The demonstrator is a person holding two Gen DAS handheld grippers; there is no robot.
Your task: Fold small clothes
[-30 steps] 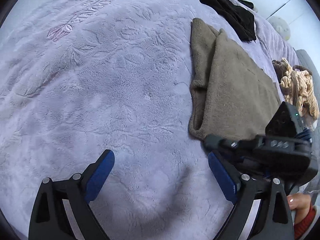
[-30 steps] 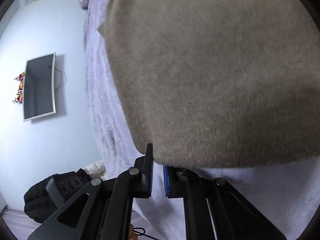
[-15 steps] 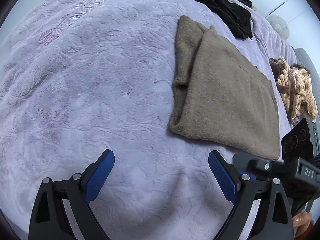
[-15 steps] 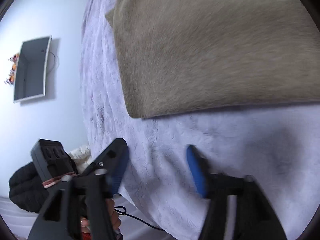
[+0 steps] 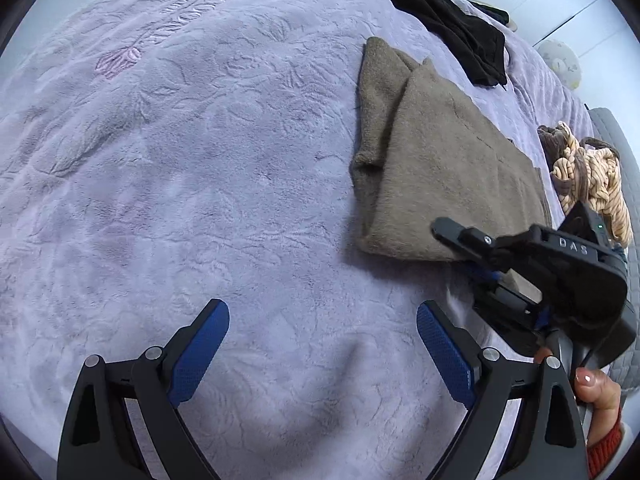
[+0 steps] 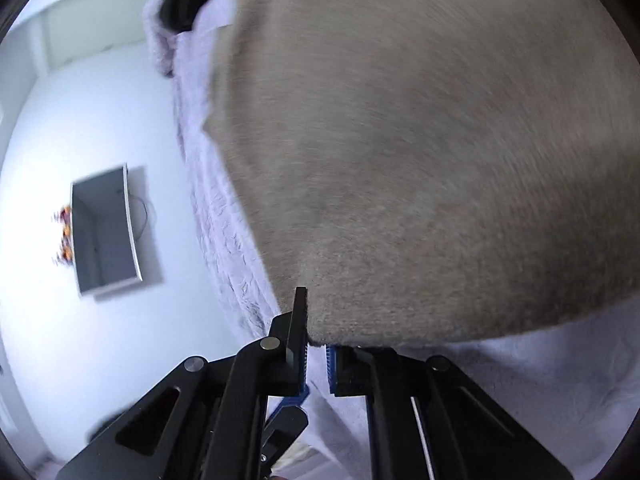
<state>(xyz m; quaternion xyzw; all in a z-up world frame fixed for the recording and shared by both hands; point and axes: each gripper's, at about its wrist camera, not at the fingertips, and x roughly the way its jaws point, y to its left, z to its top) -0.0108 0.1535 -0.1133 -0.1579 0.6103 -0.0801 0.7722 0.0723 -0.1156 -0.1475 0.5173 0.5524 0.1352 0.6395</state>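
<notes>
Right now the right gripper [image 6: 317, 354] has its blue-padded jaws clenched on the near corner of the folded taupe fleece garment [image 6: 420, 160]; the jaws have just been closing, and the garment's hem sits pinched between the pads. From the right wrist view the fleece fills most of the frame, somewhat blurred, spreading away from the pinched corner over the lilac embossed plush bedspread [image 6: 540, 368]. Seen from the left wrist view, that same black right gripper [image 5: 486, 270] meets the garment [image 5: 440, 160] at its near right corner, with a hand [image 5: 596, 388] in a red cuff gripping its handle at the frame's lower right.

The left gripper [image 5: 322, 350] hangs released, its blue pads wide apart over bare bedspread [image 5: 200, 160], clear of the garment, which lies up and to the right of it. Beyond the garment a black piece of clothing [image 5: 440, 16] lies crumpled on the bedspread, and a cream and brown knitted bundle [image 5: 588, 176] sits near the right edge.
</notes>
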